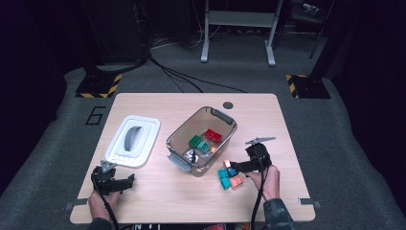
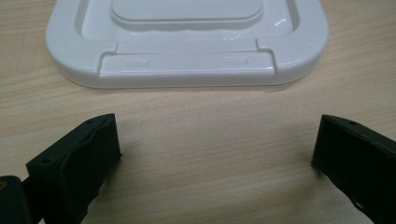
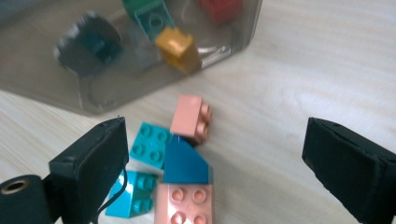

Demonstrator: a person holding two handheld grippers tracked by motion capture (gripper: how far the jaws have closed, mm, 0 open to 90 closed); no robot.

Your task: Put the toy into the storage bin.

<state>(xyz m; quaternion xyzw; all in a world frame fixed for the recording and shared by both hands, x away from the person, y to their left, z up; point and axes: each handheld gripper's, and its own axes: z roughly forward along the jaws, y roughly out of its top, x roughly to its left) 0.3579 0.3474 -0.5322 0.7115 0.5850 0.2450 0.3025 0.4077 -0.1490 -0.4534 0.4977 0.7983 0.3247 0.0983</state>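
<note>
Pink, teal and blue bricks sit in a little cluster on the wooden counter (image 1: 158,196), just beside the clear bin (image 1: 225,120). Right gripper (image 3: 215,154) hangs over them with its jaws wide apart, nothing pinched; the dark blue brick (image 3: 184,163) lies right between them, touching a pink brick (image 3: 190,114). Left gripper (image 2: 215,154) rests low on the counter, jaws apart too, pointing at the white lid (image 2: 187,70) nearby.
</note>
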